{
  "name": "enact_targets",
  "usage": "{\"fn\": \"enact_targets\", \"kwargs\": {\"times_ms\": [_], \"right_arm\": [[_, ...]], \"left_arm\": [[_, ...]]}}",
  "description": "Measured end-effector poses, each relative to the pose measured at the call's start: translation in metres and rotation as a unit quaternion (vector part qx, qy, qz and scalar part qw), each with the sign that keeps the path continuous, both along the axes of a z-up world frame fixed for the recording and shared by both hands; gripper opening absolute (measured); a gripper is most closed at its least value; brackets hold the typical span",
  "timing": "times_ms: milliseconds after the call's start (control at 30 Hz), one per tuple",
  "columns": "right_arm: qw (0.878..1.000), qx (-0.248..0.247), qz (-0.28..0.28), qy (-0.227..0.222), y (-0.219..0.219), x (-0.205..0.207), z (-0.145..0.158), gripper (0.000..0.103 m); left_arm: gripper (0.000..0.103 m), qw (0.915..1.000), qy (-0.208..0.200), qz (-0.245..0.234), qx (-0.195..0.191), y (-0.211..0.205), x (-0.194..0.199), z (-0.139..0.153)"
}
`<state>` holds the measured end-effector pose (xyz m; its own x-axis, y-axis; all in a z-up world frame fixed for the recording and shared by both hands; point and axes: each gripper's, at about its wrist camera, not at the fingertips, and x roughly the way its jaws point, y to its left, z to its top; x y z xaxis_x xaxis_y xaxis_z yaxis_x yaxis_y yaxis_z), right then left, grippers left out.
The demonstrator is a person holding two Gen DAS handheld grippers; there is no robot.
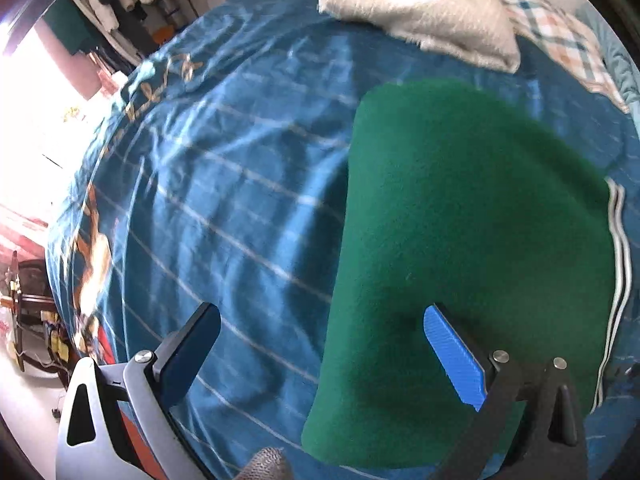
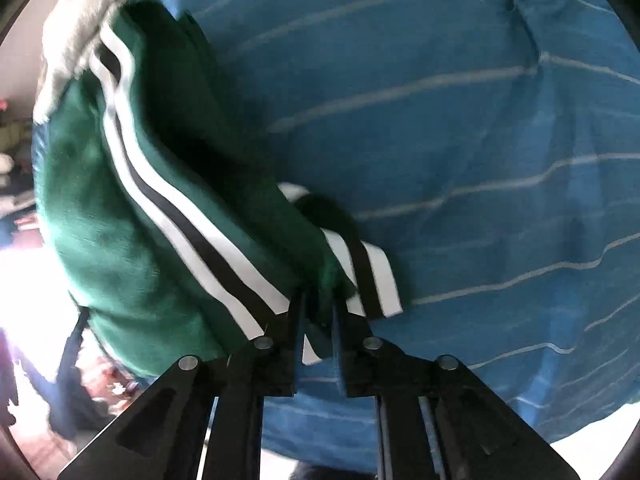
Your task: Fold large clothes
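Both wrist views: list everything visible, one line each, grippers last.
green garment: one, dark green with white and black side stripes, folded on the bed.
blue bedspread: one, blue with pale lines, covering the bed.
white fluffy garment: one, cream white, far end of the bed.
checked cloth: one, orange and teal check, beyond the fluffy garment.
left gripper: one, open above the green garment's edge.
right gripper: one, shut on the green garment's striped edge.

Garment [image 1: 460, 208] on bedspread [image 1: 224, 184], fluffy blanket [image 1: 432, 12] behind it

open left gripper [image 1: 324, 344] above folded green garment [image 1: 460, 220], blue bedspread [image 1: 224, 184]
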<state>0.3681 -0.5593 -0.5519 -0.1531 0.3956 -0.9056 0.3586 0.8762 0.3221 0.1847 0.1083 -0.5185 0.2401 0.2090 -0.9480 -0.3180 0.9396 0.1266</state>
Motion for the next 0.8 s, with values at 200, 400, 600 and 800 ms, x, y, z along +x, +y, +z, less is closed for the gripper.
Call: {"fn": "enact_targets", "kwargs": {"times_ms": [200, 400, 600, 800], "right_arm": [[0.991, 0.036, -0.008, -0.126, -0.004, 0.062, 0.041, 0.071], [0.984, 0.117, -0.013, -0.134, 0.032, 0.141, -0.015, 0.071], [0.984, 0.123, -0.011, -0.125, 0.063, 0.155, -0.034, 0.019], [0.990, 0.031, -0.038, -0.132, 0.039, 0.164, -0.031, 0.001]], "left_arm": [[0.103, 0.9993, -0.035, 0.003, 0.010, 0.009, 0.058, 0.008], [0.103, 0.9997, 0.002, 0.014, 0.022, 0.027, 0.135, -0.048], [0.103, 0.9994, -0.001, -0.013, 0.032, 0.027, 0.140, -0.045], [0.103, 0.9994, -0.015, -0.018, 0.025, 0.029, 0.129, -0.035]]}}
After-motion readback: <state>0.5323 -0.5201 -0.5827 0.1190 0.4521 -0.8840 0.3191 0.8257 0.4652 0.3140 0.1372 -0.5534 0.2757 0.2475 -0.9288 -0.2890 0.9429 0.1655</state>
